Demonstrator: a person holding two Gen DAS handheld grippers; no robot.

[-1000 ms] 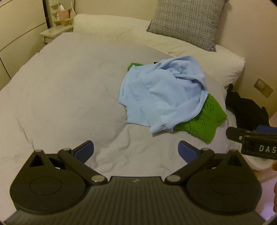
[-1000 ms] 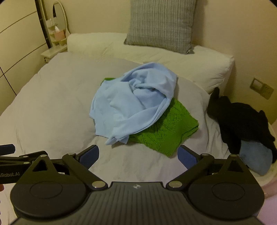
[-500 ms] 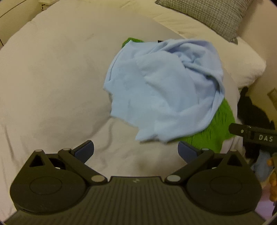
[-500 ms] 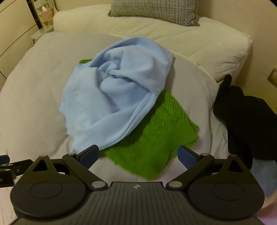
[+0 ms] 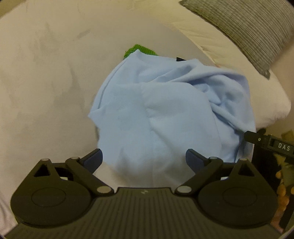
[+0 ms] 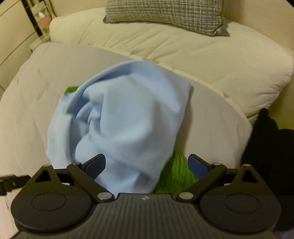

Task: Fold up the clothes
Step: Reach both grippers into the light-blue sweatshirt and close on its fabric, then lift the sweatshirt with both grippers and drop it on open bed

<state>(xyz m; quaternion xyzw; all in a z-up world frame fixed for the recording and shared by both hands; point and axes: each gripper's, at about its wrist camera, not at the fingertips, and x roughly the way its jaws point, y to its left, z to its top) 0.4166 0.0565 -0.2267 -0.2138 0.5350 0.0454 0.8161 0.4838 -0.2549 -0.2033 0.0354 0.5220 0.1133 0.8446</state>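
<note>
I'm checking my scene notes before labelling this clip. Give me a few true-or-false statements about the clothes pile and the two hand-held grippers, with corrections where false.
1. The light blue garment lies on top of the green knit. True.
2. The left hand-held gripper is shut on the blue garment. False: its jaws are open, gripping nothing.
3. The right hand-held gripper is open. True.
4. The grey pillow lies on the blue garment. False: it sits apart, at the head of the bed.
5. The blue garment is neatly folded. False: it is crumpled.
</note>
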